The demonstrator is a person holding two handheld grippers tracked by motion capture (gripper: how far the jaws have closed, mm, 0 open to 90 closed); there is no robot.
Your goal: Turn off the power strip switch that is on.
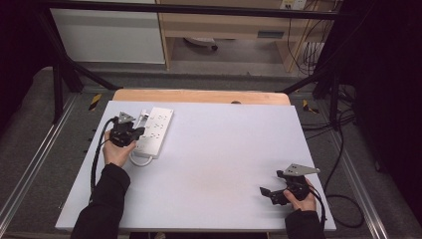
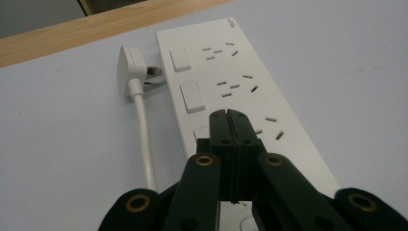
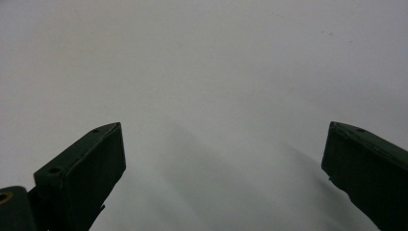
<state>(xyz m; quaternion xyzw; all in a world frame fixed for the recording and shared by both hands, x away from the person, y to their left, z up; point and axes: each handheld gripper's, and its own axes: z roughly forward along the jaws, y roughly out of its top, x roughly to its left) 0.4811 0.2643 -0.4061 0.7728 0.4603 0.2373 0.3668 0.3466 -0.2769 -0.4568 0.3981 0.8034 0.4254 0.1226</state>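
A white power strip (image 1: 155, 130) lies at the table's left, with rocker switches (image 2: 191, 96) along one side and rows of socket slots beside them. Its white plug (image 2: 130, 65) rests on the table by the strip's far end, and the cable (image 2: 144, 130) runs back along the strip. My left gripper (image 1: 135, 132) is over the strip's near half. Its jaws are shut with nothing between them, and the tips of the left gripper (image 2: 228, 114) are at the third switch; whether they touch it I cannot tell. My right gripper (image 1: 271, 184) is at the near right, wide open over bare table (image 3: 223, 72).
The white table top (image 1: 214, 164) spreads between the two grippers. A wooden edge (image 1: 199, 95) borders its far side. A cable loop (image 1: 141, 160) lies by the strip's near end. Black frame bars and floor cables (image 1: 343, 149) surround the table.
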